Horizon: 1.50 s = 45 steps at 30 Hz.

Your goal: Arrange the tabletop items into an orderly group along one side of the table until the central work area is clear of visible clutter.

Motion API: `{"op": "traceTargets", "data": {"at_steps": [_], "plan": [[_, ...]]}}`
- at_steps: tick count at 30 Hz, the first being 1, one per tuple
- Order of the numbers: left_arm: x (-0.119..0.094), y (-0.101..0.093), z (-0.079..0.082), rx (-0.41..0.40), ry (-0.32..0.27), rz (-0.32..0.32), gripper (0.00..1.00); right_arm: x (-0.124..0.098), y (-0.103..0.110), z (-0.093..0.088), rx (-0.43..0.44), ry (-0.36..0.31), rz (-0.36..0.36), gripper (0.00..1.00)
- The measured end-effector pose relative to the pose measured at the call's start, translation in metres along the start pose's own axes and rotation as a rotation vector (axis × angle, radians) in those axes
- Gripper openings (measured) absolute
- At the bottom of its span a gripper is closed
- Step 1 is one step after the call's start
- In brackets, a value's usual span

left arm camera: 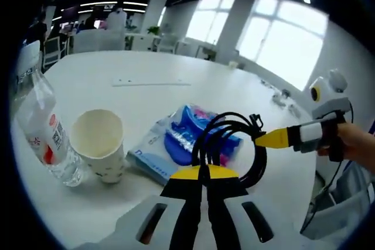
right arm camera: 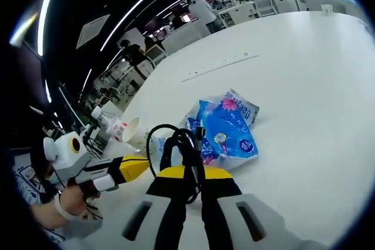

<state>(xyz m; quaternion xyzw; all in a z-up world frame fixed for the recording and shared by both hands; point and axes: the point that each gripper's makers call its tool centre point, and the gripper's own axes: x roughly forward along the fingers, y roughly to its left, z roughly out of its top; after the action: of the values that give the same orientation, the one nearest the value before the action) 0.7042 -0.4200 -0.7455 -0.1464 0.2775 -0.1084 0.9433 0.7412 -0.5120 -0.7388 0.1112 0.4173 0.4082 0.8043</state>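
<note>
A coiled black cable (left arm camera: 234, 139) hangs above the white table (left arm camera: 146, 62), with both grippers on it. My left gripper (left arm camera: 205, 173) is shut on the coil's near side. From the right, my right gripper (left arm camera: 270, 139) pinches the coil's tied end. In the right gripper view my right gripper (right arm camera: 193, 174) is shut on the cable (right arm camera: 176, 144), and the left gripper (right arm camera: 140, 165) meets the coil from the left. Under the cable lies a blue and white plastic packet (left arm camera: 176, 139) (right arm camera: 225, 127). Left of it stand a paper cup (left arm camera: 99, 144) (right arm camera: 133, 132) and a clear water bottle (left arm camera: 44, 139) (right arm camera: 114, 126).
A thin flat strip (left arm camera: 151, 82) (right arm camera: 220, 65) lies farther back on the table. Small items (left arm camera: 282, 98) sit near the table's right edge. Chairs, desks and people stand beyond the far edge. A hand (left arm camera: 357, 144) holds the right gripper.
</note>
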Motion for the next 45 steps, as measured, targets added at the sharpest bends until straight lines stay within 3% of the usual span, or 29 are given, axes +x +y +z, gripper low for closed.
{"op": "traceTargets", "data": {"at_steps": [24,34,45], "plan": [[0.013,-0.065,-0.019,0.037,0.063,-0.111,0.00,-0.057,-0.037,-0.027,0.099,-0.046,-0.075,0.04],[0.025,-0.098,-0.028,0.058,0.089,-0.190,0.00,-0.085,-0.058,-0.041,0.154,-0.077,-0.129,0.04],[0.036,-0.117,-0.029,0.076,0.097,-0.232,0.00,-0.101,-0.074,-0.043,0.184,-0.095,-0.161,0.04]]}}
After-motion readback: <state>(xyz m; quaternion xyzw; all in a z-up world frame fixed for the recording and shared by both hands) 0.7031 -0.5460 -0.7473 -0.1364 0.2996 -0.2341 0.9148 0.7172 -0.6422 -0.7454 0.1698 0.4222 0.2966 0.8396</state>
